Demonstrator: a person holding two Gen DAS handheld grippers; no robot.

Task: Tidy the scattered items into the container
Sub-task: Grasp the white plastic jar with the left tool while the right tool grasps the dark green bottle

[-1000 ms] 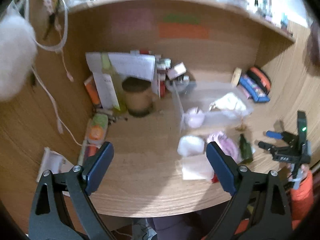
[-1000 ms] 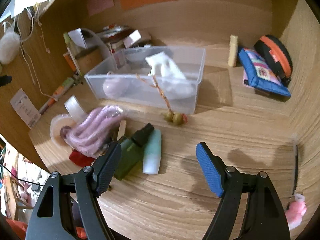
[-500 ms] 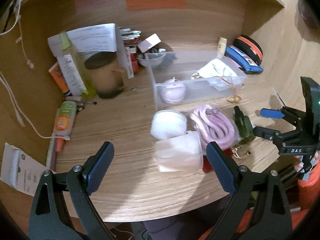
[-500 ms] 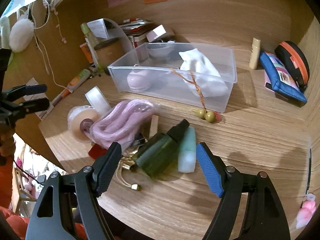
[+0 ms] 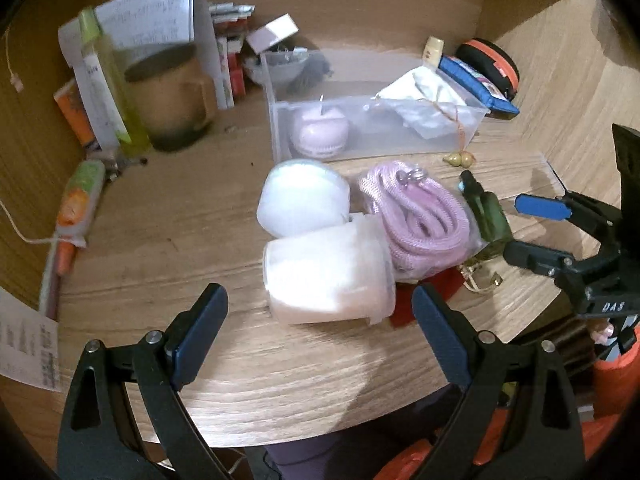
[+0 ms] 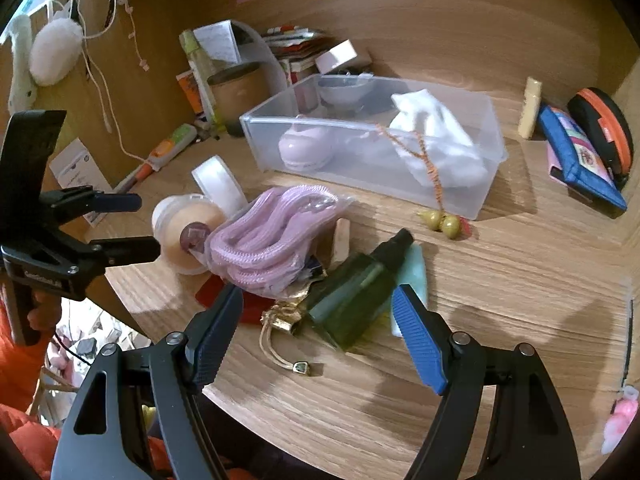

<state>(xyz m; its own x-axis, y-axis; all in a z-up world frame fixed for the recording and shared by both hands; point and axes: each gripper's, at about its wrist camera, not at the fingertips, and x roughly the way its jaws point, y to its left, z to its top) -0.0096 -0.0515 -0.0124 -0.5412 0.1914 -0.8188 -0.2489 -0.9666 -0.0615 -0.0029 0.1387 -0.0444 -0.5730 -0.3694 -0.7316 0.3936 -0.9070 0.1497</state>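
Holding both grippers above the desk (image 6: pixel 500 280), neither touching anything. My left gripper (image 5: pixel 320 328) has its jaws wide, and the white tub (image 5: pixel 326 276), lying on its side, sits just ahead of the gap between them. A round white lid (image 5: pixel 302 196) touches the tub on the far side. Right of those lies a bagged pink cord (image 5: pixel 420 216), resting partly over a red card (image 5: pixel 428 292).

My right gripper (image 6: pixel 318 320) is also spread wide, empty, hovering over a dark green bottle (image 6: pixel 356 292) that lies tilted with its black cap pointing away from me. A pale mint tube (image 6: pixel 414 276) lies against the bottle's right side. Gold cord with a small clasp (image 6: pixel 280 328) trails near the left pad.

Clear bin (image 6: pixel 472 200) stands beyond the pile, well apart from both grippers. Inside it: a pale purple round thing (image 6: pixel 304 148) at the left end and a white cloth bundle (image 6: pixel 436 144) at the right. An orange string hangs over the bin's front wall, with two gourd beads (image 6: pixel 442 222) on the desk just outside.
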